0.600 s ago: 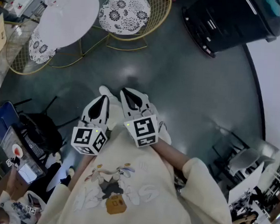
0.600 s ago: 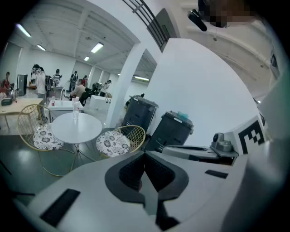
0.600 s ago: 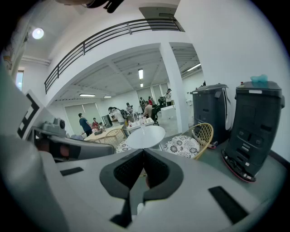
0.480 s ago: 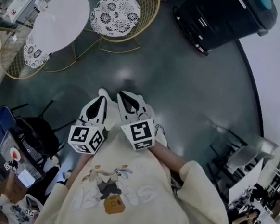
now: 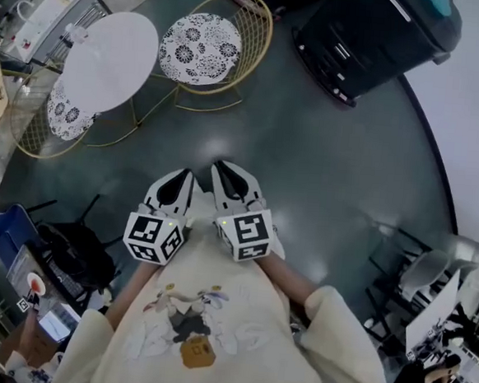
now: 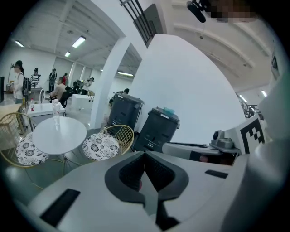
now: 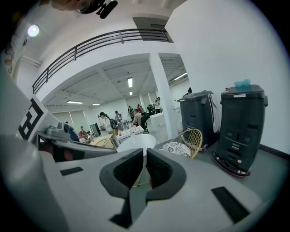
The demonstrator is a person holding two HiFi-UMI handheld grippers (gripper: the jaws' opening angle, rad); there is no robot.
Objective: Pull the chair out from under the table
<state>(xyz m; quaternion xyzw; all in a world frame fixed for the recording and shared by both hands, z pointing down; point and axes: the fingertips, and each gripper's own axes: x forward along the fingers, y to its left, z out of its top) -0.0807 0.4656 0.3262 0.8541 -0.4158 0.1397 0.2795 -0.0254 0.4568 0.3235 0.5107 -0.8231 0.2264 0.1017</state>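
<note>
While the left gripper (image 5: pixel 180 178) and the right gripper (image 5: pixel 225 170) are both pressed together on nothing, close to the person (image 5: pixel 212 325), the chair (image 5: pixel 62 113) stands well apart across the floor (image 5: pixel 307 167), its patterned seat tucked under the left edge of the round table (image 5: pixel 110 56). It looks a light, stiff wire frame, best pinched at the backrest's top rim; a second chair (image 5: pixel 203 50) and black bins (image 5: pixel 376 32) stand aside.

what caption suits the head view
Left gripper and right gripper, both shut and empty, held short of the white table and two gold wire chairs
</note>
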